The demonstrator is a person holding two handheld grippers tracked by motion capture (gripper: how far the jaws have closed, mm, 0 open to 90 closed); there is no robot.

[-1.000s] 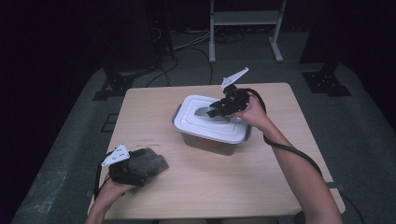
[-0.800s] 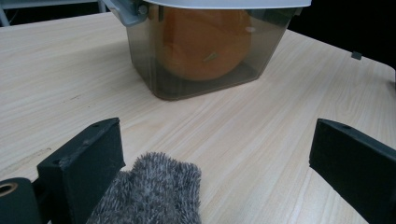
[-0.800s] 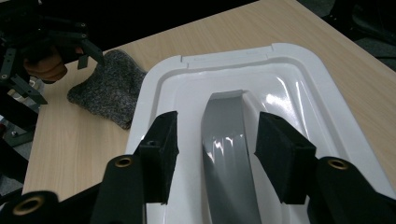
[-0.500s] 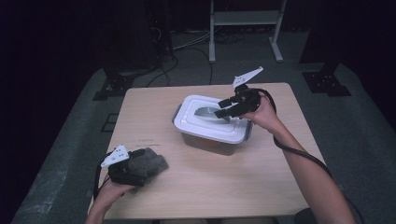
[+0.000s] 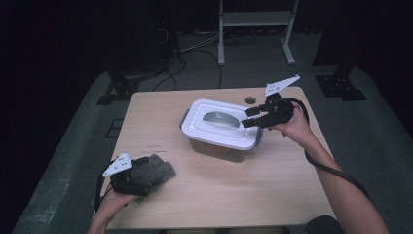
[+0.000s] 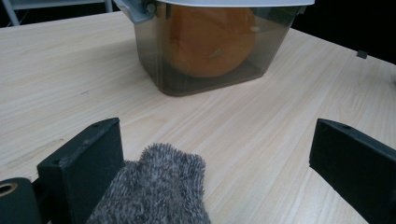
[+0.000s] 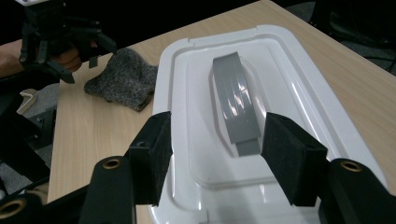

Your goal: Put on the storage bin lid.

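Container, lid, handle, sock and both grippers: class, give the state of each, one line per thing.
Container: closed, upright on the table, an orange round thing inside.
Lid: seated on the container.
Handle: lying flat on the lid, ungripped.
Sock: bunched on the table between the left jaws.
Left gripper: open, resting on the table.
Right gripper: jaws just opened, astride the handle end, holding nothing.

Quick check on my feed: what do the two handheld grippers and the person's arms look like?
Both the left gripper and the right gripper are black, each topped with a pale grey three-cornered plate. Their fingers are blocky, matte black pads, with brass-coloured holes in the links behind them. A thick black cable trails from the right one along the forearm. The forearms are bare; no sleeves or gloves show.
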